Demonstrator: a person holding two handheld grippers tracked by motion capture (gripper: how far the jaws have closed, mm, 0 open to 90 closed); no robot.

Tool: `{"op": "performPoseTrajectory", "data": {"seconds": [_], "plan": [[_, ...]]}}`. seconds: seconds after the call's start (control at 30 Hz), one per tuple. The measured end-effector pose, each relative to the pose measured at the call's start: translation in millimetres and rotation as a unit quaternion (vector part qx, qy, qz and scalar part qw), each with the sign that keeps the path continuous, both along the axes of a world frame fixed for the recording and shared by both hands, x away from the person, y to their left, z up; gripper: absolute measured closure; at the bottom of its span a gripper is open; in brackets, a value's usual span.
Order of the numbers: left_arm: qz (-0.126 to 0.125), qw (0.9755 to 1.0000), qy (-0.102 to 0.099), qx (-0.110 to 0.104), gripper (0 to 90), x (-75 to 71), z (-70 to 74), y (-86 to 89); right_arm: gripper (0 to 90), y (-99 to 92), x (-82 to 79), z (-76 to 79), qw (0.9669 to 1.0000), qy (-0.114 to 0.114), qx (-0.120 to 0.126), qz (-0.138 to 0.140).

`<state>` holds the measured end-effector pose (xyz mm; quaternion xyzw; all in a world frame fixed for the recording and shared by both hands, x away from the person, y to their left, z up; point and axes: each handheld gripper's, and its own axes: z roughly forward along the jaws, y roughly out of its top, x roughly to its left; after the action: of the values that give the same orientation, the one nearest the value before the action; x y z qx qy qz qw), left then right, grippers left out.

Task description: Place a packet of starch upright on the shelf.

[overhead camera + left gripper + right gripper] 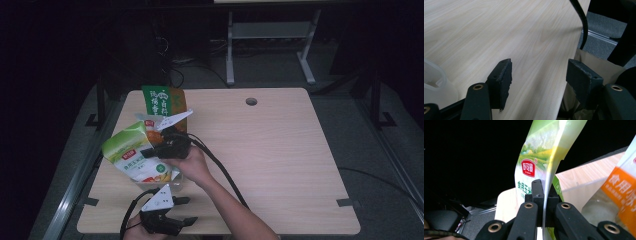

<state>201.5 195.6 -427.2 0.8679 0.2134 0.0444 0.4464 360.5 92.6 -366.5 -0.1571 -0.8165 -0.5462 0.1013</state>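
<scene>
At about 7 o'clock on the counter point(280, 150), near the front edge, the left tool point(186, 210) is wide open and holds nothing. Farther, toward 9 o'clock, the right tool point(148, 152) pinches the green-and-white pouch point(131, 156) by its thin edge; the right gripper view shows its red logo point(528, 167) and green Chinese characters. Behind stands a green packet point(159, 102) with white characters.

We see a light green and white bag point(133, 157) with a red logo, a dark green packet point(161, 101) with white characters, an orange-labelled pouch point(621, 195), and a pale woodgrain table point(280, 150).
</scene>
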Motion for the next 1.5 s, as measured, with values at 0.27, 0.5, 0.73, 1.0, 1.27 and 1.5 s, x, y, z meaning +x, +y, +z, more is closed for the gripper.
{"op": "performPoseTrajectory", "data": {"seconds": [0.27, 0.5, 0.73, 1.0, 1.27, 1.5], "plan": [[0.0, 1.0, 0.001, -0.001, 36.9, 2.0, -0.4, -2.1, 88.3, -10.0, -2.0, -21.2, 0.9999, -0.013, -0.008, -0.002], [0.002, 1.0, 0.001, -0.002, 36.7, 4.4, -0.3, -1.2, 87.3, -22.3, -4.7, -24.4, 0.999, -0.021, -0.039, 0.002], [0.008, 1.0, 0.001, -0.003, 36.0, 6.9, -0.9, -1.7, 88.4, -34.9, -5.9, -34.4, 0.9982, -0.015, -0.057, 0.008], [0.012, 0.9999, -0.002, 0.001, 34.8, 8.5, -0.1, -1.3, 86.1, -36.2, -5.3, -33.9, 0.9977, -0.013, -0.066, 0.011], [0.017, 0.9998, -0.006, 0.001, 32.8, 11.6, 3.1, -5.4, 72.5, -59.7, -2.8, -22.0, 0.9985, -0.013, -0.052, -0.005], [0.018, 0.9998, -0.003, 0.0, 32.1, 17.8, 6.6, -11.5, 63.0, -83.6, -0.6, -17.6, 0.9981, -0.012, -0.058, -0.018]]}}
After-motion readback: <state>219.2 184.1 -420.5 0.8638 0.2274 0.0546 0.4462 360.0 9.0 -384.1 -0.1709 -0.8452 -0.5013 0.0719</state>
